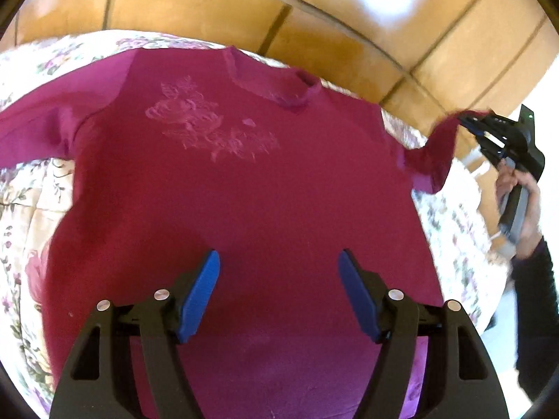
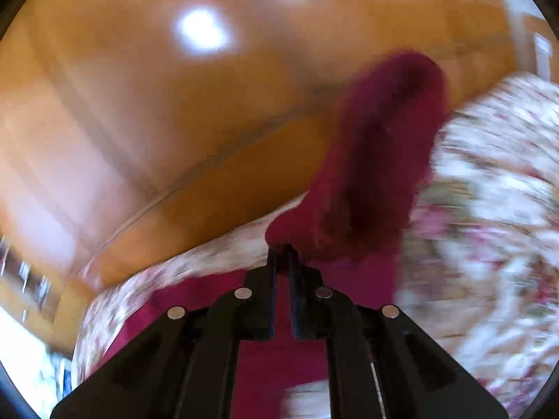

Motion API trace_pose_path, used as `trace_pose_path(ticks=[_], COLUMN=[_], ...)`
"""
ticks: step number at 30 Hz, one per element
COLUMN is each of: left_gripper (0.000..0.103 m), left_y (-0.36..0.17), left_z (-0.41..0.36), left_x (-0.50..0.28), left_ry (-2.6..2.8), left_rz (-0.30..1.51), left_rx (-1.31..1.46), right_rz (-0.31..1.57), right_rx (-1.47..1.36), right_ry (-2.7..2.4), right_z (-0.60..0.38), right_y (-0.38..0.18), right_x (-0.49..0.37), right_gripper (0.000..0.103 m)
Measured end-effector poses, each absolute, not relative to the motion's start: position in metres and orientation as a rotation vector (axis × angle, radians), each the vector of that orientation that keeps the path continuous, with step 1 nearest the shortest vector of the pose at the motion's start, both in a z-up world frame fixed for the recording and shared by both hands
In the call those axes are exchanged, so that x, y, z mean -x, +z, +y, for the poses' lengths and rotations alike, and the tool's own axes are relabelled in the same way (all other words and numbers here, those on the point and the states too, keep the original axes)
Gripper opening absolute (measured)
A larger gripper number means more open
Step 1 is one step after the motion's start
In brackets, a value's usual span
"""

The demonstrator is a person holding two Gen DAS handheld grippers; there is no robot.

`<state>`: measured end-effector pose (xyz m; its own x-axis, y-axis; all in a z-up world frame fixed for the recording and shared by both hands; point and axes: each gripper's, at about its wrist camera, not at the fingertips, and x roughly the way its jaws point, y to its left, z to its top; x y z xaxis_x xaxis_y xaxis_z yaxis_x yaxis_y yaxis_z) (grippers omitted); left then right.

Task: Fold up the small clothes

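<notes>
A magenta long-sleeved shirt [image 1: 244,181] with a pale print on its chest lies spread flat on a floral quilt [image 1: 24,216], collar at the far side. My left gripper [image 1: 278,279] is open and empty, with its blue pads above the shirt's lower body. My right gripper [image 1: 470,124] is shut on the cuff of the shirt's right sleeve [image 1: 431,160] and holds it lifted off the quilt at the right. In the blurred right wrist view the sleeve [image 2: 370,160] hangs from the closed gripper [image 2: 282,244].
The quilt [image 2: 489,192] covers a bed whose far edge meets an orange tiled floor [image 1: 314,17]. The shirt's left sleeve [image 1: 42,129] lies stretched out to the far left. The person's hand and dark sleeve [image 1: 531,244] are at the right.
</notes>
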<state>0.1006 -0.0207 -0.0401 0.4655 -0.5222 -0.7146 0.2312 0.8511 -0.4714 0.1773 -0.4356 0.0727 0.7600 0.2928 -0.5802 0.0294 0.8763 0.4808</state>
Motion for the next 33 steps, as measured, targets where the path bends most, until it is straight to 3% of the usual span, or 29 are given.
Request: trace_pose_path(ticks=[7,8,9,10,20,22,29,30,31,33], left_gripper=[0.069,0.069,0.069,0.069,0.066,0.055,0.055,0.051,0.034,0.017], left_y=[-0.024,-0.022,-0.021,-0.021,-0.023,-0.024,-0.044,-0.049,-0.053,-0.056], left_z=[0.006,0.008,0.012,0.014,0.020,0.016,-0.017,-0.023,-0.029,-0.044], left_x=[-0.120,-0.122,-0.125,-0.128,-0.188,-0.207,-0.279,-0.288,-0.295,-0.308], left_ry=[-0.461,-0.461,-0.458,-0.455,-0.424,-0.427,-0.385,-0.377,-0.377,-0.386], left_rz=[0.934,0.930,0.925,0.922,0.925,0.936,1.013,1.033,1.052,1.069], left_rx=[0.431,0.439,0.446,0.450,0.492,0.494,0.466,0.459,0.458,0.425], right_rz=[0.830,0.840,0.841,0.836,0.851,0.875,0.909,0.911,0.914,0.917], right_rx=[-0.354,-0.349,-0.352,-0.364,-0.487,-0.511,-0.669,-0.683,-0.694,-0.699], right_ry=[0.448,0.478,0.489,0.492,0.292,0.213,0.060,0.052,0.045,0.040], right_z=[-0.268,-0.252,-0.244,-0.241,-0.344,-0.374,-0.438,-0.443,-0.446,-0.451], right_y=[0.052,0.049,0.048,0.048,0.022,0.007,-0.032,-0.034,-0.038,-0.040], right_x=[-0.203,-0.200,-0.199,-0.195,-0.127,-0.102,-0.050,-0.046,-0.044,-0.041], right_gripper=[0.009,0.015,0.032,0.040,0.048,0.049,0.059,0.059,0.060,0.062])
